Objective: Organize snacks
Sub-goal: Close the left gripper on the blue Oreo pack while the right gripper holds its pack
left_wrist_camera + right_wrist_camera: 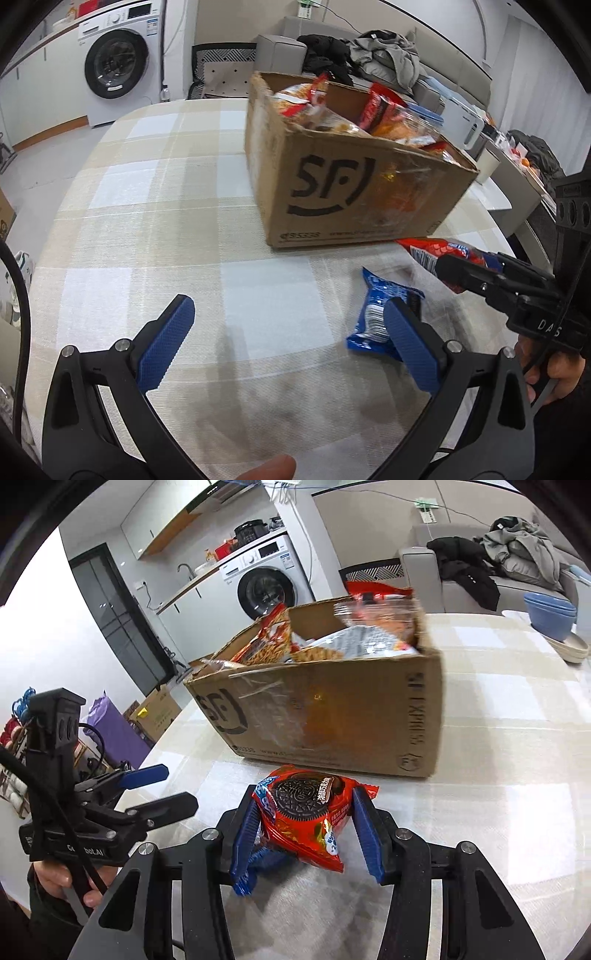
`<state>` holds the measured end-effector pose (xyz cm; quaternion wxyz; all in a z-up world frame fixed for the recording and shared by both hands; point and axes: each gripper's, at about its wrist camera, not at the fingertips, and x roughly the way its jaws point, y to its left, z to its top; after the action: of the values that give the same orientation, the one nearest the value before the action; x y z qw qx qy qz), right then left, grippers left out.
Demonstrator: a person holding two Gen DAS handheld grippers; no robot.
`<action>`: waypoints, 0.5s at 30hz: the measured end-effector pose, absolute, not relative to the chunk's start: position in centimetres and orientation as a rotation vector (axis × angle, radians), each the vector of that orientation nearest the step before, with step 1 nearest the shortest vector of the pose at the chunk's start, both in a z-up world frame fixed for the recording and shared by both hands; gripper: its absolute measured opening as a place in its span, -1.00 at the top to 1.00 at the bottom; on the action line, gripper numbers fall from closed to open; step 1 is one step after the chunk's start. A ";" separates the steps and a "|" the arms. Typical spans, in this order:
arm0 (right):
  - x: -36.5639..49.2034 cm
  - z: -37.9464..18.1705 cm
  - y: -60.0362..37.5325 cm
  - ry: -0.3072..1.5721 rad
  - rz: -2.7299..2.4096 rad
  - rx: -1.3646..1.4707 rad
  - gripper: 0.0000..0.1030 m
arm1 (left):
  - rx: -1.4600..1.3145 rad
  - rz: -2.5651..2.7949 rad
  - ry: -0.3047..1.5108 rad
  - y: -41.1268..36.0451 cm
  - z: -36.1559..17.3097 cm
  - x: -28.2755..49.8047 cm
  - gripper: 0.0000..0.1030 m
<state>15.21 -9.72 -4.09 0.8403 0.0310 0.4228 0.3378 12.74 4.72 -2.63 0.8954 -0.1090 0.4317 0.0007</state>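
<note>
A brown cardboard box marked SF stands on the table, filled with several snack bags; it also shows in the right wrist view. My right gripper is shut on a red Oreo pack and holds it just in front of the box; the pack shows in the left wrist view. A blue Oreo pack lies on the table below it, partly hidden in the right wrist view. My left gripper is open and empty, its right finger beside the blue pack.
The table has a beige and white checked cloth. Blue bowls stand on a plate at its far right. A washing machine and a sofa with clothes are behind.
</note>
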 end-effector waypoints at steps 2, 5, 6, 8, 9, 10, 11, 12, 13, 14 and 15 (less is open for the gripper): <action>14.7 -4.0 -9.9 0.886 0.710 0.072 0.03 | -0.208 -0.023 0.904 3.8 -2.7 12.9 -0.97; 14.7 -3.9 -11.3 0.879 0.701 0.086 0.03 | -0.179 -0.059 0.926 2.2 -3.0 13.2 -0.97; 14.6 -3.9 -11.5 0.878 0.698 0.089 0.03 | -0.173 -0.072 0.937 1.7 -3.3 13.4 -0.97; 14.7 -3.9 -12.0 0.876 0.690 0.095 0.03 | -0.160 -0.093 0.959 0.8 -3.7 13.8 -0.97; 14.7 -3.9 -12.1 0.876 0.687 0.097 0.03 | -0.151 -0.102 0.967 0.3 -3.8 13.9 -0.97; 14.7 -3.9 -12.2 0.877 0.684 0.100 0.03 | -0.144 -0.112 0.975 -0.2 -4.0 14.1 -0.97; 14.6 -3.9 -12.4 0.876 0.681 0.102 0.03 | -0.139 -0.123 0.981 -0.5 -4.2 14.2 -0.97; 14.7 -3.9 -12.4 0.875 0.678 0.101 0.03 | -0.135 -0.132 0.985 -0.8 -4.3 14.4 -0.97; 14.7 -4.0 -12.5 0.876 0.673 0.101 0.03 | -0.128 -0.139 0.986 -1.2 -4.5 14.5 -0.97; 14.7 -4.0 -12.6 0.877 0.670 0.101 0.03 | -0.119 -0.143 0.989 -1.5 -4.6 14.6 -0.94; 14.7 -4.0 -12.6 0.876 0.668 0.101 0.03 | -0.106 -0.146 0.992 -1.9 -4.8 14.7 -0.90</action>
<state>14.70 -12.63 -3.98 0.8510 0.0481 0.4159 0.3171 14.75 -1.88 -4.77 0.8755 -0.0506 0.4754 -0.0698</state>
